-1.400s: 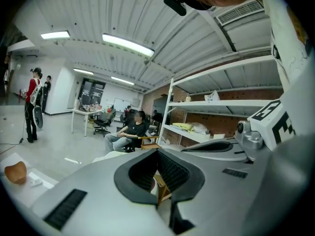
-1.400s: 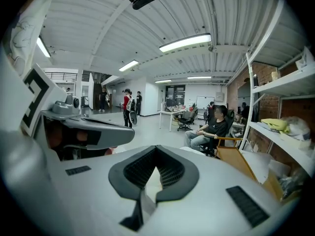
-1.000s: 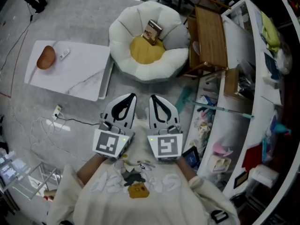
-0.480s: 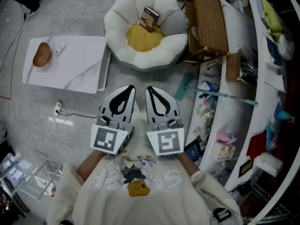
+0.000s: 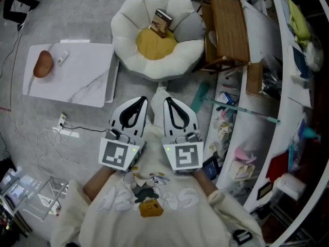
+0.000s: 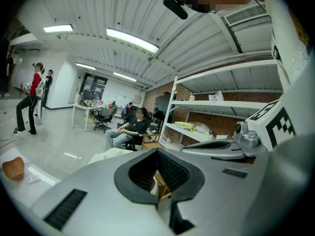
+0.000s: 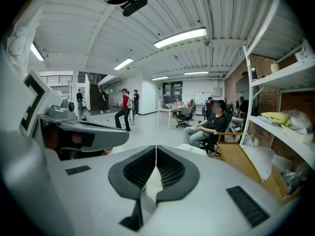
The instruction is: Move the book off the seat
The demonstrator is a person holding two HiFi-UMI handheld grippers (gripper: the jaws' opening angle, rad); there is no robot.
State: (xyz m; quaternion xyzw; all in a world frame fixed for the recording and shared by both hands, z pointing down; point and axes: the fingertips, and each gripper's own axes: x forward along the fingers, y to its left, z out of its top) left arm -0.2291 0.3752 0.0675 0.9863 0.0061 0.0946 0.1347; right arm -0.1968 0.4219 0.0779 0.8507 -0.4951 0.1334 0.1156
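Grey workshop floor: a small brown book (image 5: 163, 22) leans against the back of the white, yellow-centred petal cushion seat (image 5: 128, 40). The left gripper (image 5: 145, 99) and right gripper (image 5: 165, 100) hover side by side well short of it, jaws closed and empty, probably poised to approach.

One small brown book (image 5: 161, 22). One white petal-shaped cushion seat with a yellow centre (image 5: 126, 37). One white marble-patterned surface (image 5: 85, 81), carrying one brown rounded lump (image 5: 42, 64) and one small white remote-like bar (image 5: 62, 57). One wooden chair (image 5: 229, 30). Two grey grippers: the left gripper (image 5: 144, 101) and the right gripper (image 5: 167, 101).
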